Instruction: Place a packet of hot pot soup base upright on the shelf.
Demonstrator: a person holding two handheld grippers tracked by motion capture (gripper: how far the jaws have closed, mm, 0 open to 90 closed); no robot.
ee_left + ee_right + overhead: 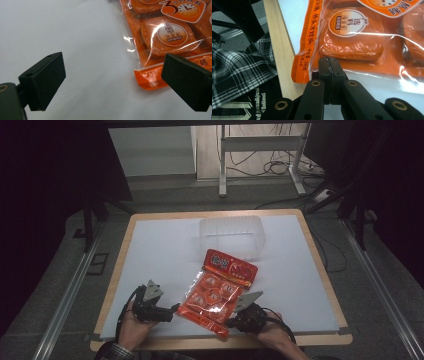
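White table [160, 250] in dark room, clear tub [231, 236] at far side. Orange packet [218, 287] lay near front edge. Left gripper [172, 308] spread wide beside packet, untouching. Right gripper [231, 318] clenched on packet's near edge.

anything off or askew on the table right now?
Slightly. The orange snack packet lies at a slant across the white table, and its near corner reaches the table's front edge. The right hand-held gripper is shut at that edge of the packet. The clear plastic container sits upright. No spill or damage shows.
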